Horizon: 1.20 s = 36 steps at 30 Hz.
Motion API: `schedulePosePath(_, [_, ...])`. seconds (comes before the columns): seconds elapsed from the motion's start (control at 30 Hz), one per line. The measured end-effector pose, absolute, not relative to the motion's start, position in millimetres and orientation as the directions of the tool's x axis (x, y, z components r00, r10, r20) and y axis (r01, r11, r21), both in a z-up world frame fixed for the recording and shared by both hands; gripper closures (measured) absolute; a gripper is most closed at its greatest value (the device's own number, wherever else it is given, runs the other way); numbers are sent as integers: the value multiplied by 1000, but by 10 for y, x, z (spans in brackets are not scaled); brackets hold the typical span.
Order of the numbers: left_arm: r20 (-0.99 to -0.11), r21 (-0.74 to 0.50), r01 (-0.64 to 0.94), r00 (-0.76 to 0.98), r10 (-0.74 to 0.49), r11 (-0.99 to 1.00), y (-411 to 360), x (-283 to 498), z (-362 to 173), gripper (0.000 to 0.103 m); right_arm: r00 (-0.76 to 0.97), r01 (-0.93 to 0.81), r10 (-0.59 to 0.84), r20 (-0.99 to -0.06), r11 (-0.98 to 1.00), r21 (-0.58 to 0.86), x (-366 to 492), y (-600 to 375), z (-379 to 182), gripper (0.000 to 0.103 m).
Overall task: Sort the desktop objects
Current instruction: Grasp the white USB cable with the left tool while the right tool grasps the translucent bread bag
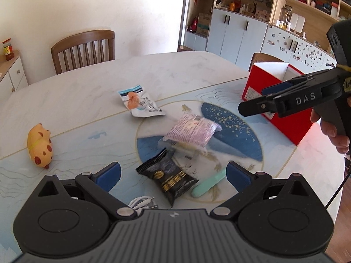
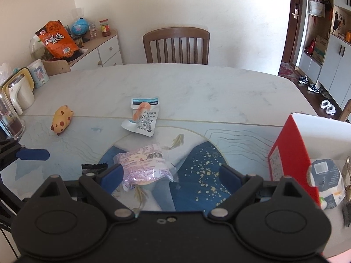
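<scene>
Both my hand-held grippers, left (image 1: 173, 173) and right (image 2: 170, 174), stand wide open, empty; pink packet (image 2: 145, 164) lies crumpled on bench (image 2: 197, 83).

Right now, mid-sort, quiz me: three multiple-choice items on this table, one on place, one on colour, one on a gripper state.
1. Where does the toy pig lie?
A. in the box
B. on the table, apart from the packets
C. on the chair

2. What colour is the box outside?
A. red
B. green
C. black

3. How is the left gripper?
A. shut on the black packet
B. open and empty
C. shut on the cable

B, the pig lies alone on the table; A, its walls are red; B, its fingers are spread.
</scene>
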<state>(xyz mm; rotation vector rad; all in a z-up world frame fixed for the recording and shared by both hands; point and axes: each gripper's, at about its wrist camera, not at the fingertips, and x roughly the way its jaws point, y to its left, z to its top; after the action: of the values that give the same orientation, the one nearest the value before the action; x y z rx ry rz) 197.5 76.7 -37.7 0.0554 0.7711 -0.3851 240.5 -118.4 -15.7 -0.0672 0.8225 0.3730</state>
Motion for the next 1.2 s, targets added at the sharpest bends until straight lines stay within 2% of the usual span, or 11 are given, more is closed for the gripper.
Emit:
schedulePosePath(0.87, [-738, -67, 341, 615, -276, 938, 1127, 1993, -882, 2, 550, -434, 327, -768, 898, 72, 2790, -781, -551, 9])
schedulePosePath(1.2, [-748, -80, 324, 605, -271, 943, 1259, 2014, -984, 11, 522, -456, 321, -790, 888, 60, 2913, -671, -716, 9])
